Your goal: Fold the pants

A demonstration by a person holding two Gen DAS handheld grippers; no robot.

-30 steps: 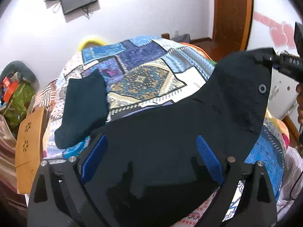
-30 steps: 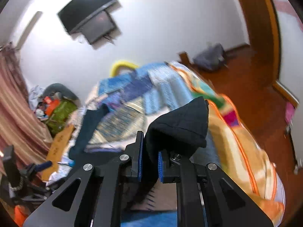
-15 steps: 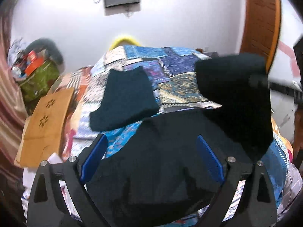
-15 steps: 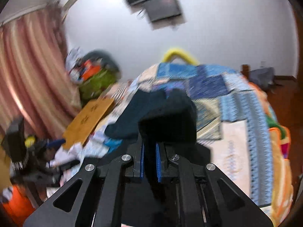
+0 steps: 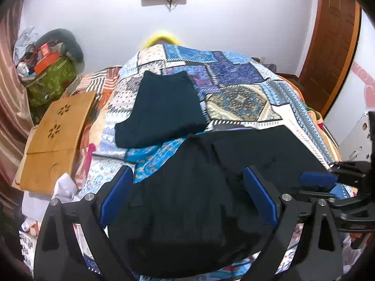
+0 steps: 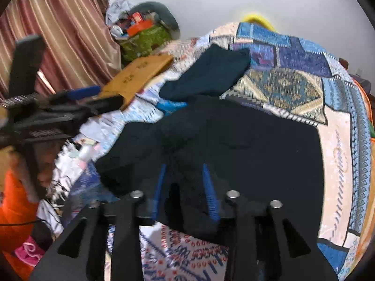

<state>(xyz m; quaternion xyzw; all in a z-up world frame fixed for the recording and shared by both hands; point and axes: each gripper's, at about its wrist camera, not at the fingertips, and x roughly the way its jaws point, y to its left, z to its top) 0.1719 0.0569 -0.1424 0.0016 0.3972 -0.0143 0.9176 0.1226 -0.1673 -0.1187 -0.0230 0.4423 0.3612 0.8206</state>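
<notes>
Black pants (image 5: 201,187) lie folded over on the patchwork bedspread (image 5: 234,70), close under both grippers. My left gripper (image 5: 187,189) hovers over them, open wide, its blue pads (image 5: 117,187) clear of the cloth. My right gripper (image 6: 184,182) points down at the near edge of the pants (image 6: 234,145). Its jaws are opening, with black cloth loose between the pads (image 6: 207,182). In the left wrist view the right gripper (image 5: 316,180) sits at the pants' right edge.
A dark teal folded garment (image 5: 161,110) lies just beyond the pants. A wooden lap tray (image 5: 56,140) rests at the bed's left side, with a green bag (image 5: 51,82) and clutter behind. Curtains (image 6: 58,35) hang on the left. A wooden door (image 5: 332,46) stands at right.
The right gripper swung left and down with the lifted pants end, laid it over the rest, and its jaws parted. The left gripper moved sideways, staying open.
</notes>
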